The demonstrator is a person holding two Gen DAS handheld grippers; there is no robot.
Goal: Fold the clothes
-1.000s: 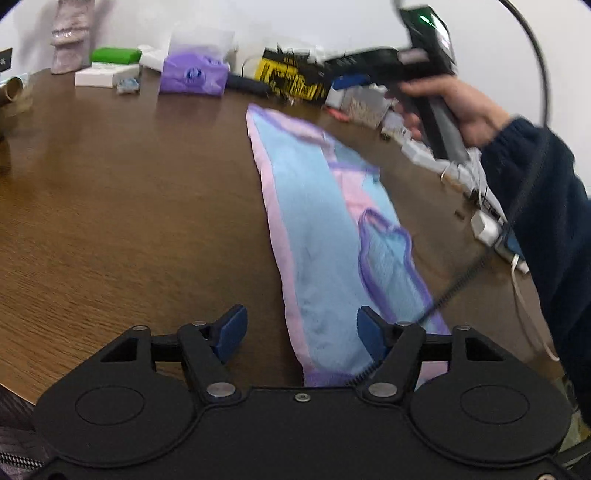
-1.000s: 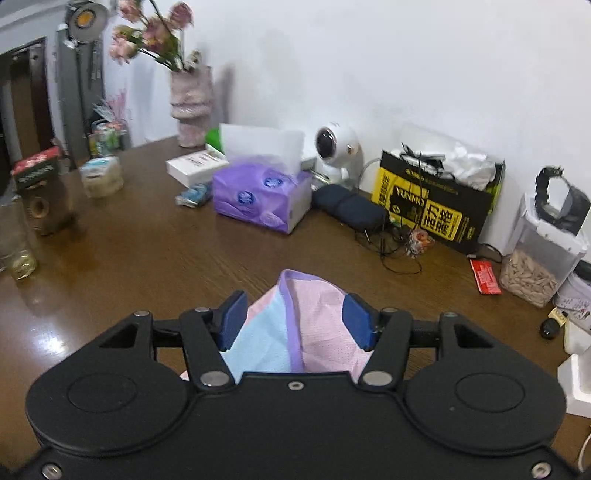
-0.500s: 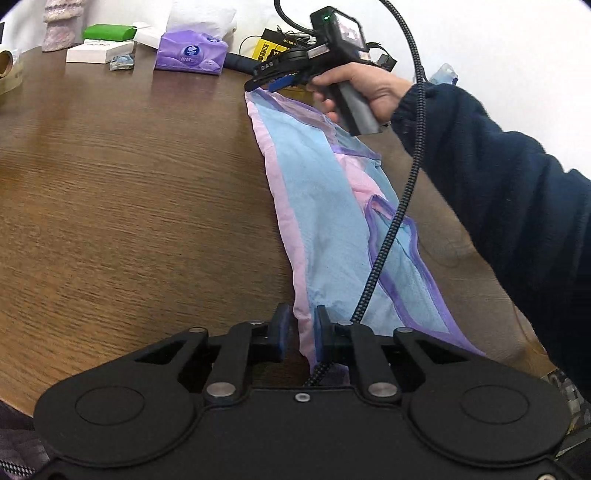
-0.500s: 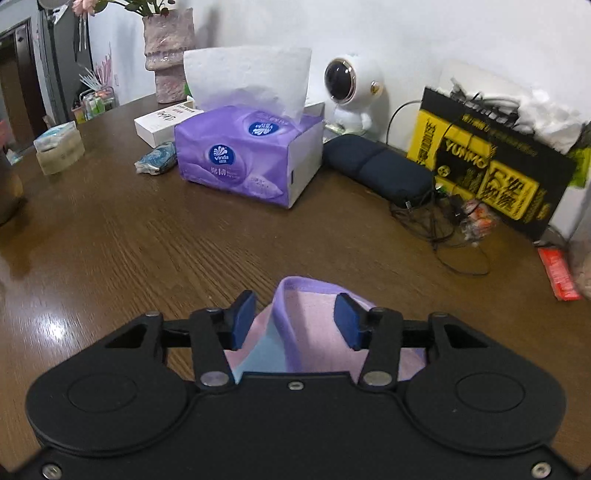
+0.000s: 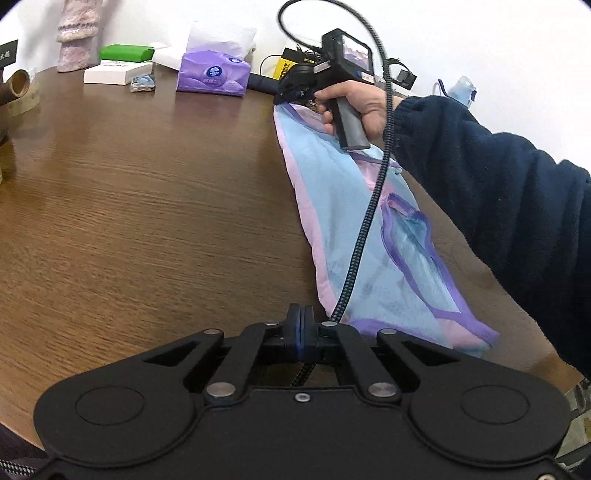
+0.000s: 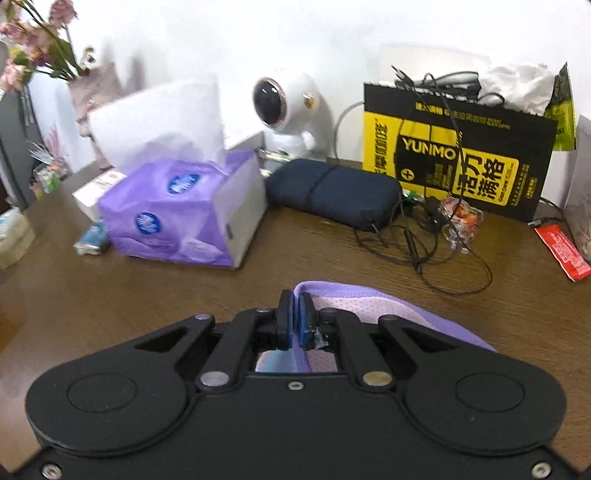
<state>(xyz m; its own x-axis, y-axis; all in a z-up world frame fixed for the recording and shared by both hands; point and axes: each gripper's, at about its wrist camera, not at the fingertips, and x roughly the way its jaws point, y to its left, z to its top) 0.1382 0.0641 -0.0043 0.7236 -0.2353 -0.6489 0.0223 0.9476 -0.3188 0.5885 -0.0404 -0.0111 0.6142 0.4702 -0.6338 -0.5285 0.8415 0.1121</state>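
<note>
A light blue and pink garment with purple trim (image 5: 343, 206) lies folded into a long strip on the brown wooden table (image 5: 147, 206). My left gripper (image 5: 301, 314) is shut at the strip's near end, at its left corner. My right gripper (image 6: 295, 301) is shut on the garment's far end (image 6: 354, 299); it also shows in the left wrist view (image 5: 291, 94), held by a hand in a dark sleeve. A braided black cable (image 5: 365, 229) hangs across the cloth.
A purple tissue box (image 6: 177, 214), a white round camera (image 6: 284, 110), a dark pouch (image 6: 332, 192), tangled cables (image 6: 436, 236) and a yellow and black bag (image 6: 458, 155) crowd the table's far edge. A white box (image 5: 118, 72) and a vase (image 5: 77, 33) stand far left.
Both grippers have closed: the left on the garment's near end, the right on its far end. The right gripper came down to the far end of the cloth.
</note>
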